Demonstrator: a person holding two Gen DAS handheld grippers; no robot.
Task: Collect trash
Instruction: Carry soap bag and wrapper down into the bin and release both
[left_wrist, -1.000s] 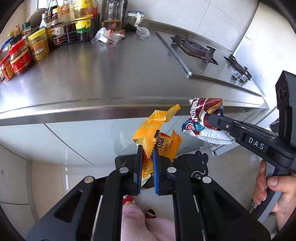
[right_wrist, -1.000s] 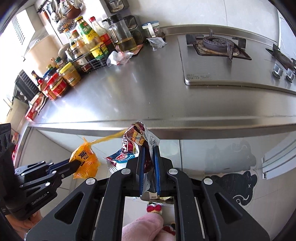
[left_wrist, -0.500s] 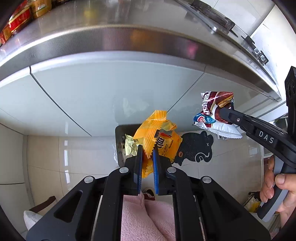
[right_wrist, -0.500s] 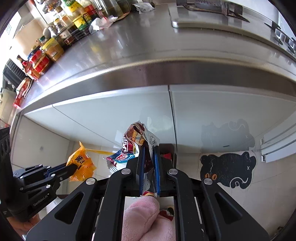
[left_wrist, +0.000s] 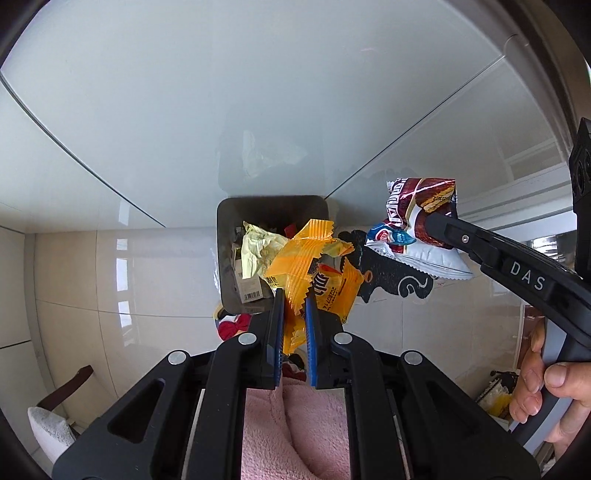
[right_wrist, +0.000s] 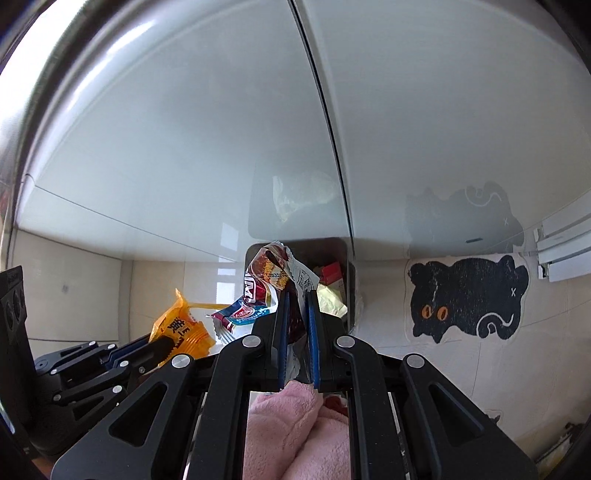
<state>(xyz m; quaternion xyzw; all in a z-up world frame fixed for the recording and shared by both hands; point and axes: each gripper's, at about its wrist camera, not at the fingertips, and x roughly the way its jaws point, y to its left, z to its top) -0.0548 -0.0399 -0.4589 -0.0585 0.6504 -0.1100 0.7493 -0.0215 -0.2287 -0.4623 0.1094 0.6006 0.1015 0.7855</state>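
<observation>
The yellow wrapper (left_wrist: 314, 266) is pinched by the left hand-held gripper (left_wrist: 294, 306) over the bin (left_wrist: 225, 236). At 2 o'clock, the brown wrapper (left_wrist: 417, 218) is pinched by the right hand-held gripper (right_wrist: 297, 306). Neither is dropped yet.

My right gripper (left_wrist: 439, 229) carries the white letters "DAS" on its arm. The orange wrapper (left_wrist: 314, 273) pinched in my left gripper (left_wrist: 295, 299) shows printed digits, roughly "2026071", beside large Chinese characters. A barcode label (left_wrist: 253, 171) lies in the bin (left_wrist: 273, 203), unreadable.
</observation>
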